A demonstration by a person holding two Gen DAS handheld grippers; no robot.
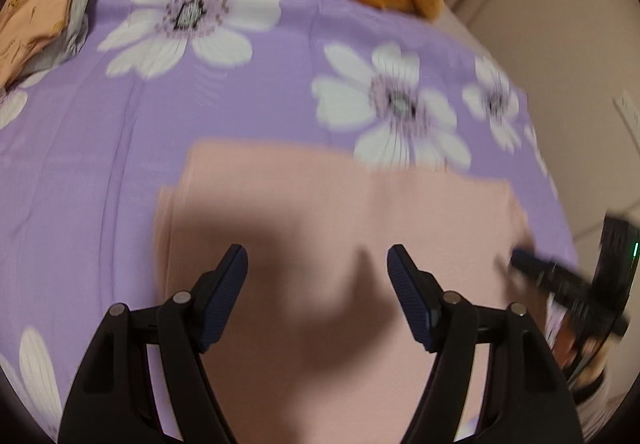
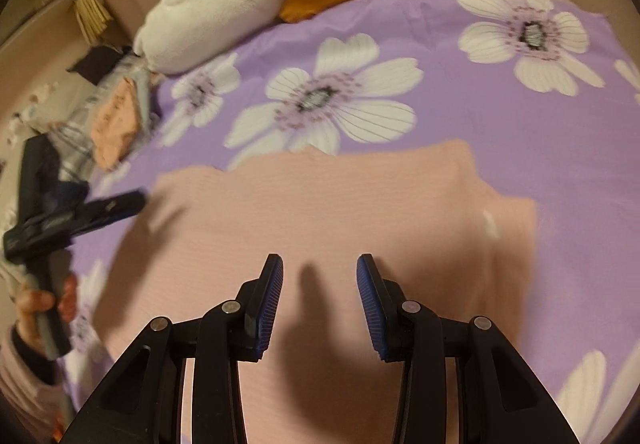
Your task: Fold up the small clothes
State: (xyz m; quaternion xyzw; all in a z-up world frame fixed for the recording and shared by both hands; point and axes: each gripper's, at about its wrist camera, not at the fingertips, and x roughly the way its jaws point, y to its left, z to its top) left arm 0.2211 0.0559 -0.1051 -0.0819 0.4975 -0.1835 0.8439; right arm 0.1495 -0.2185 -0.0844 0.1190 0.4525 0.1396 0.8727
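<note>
A small pink garment [image 1: 320, 212] lies flat on the purple flowered bedsheet [image 1: 248, 92]; it also shows in the right wrist view [image 2: 320, 204]. My left gripper [image 1: 318, 264] hovers open and empty above the garment's near part. My right gripper [image 2: 320, 272] is open and empty above the same garment. The right gripper also shows at the garment's right edge in the left wrist view [image 1: 532, 264]. The left gripper shows at the garment's left edge in the right wrist view [image 2: 116, 206], held by a hand. The frames are blurred.
A white and orange plush toy [image 2: 248, 0] lies at the far edge of the bed. Folded orange and grey clothes [image 1: 40, 16] sit at the far left, also seen in the right wrist view [image 2: 116, 120]. Beige upholstery [image 1: 540, 4] bounds the bed.
</note>
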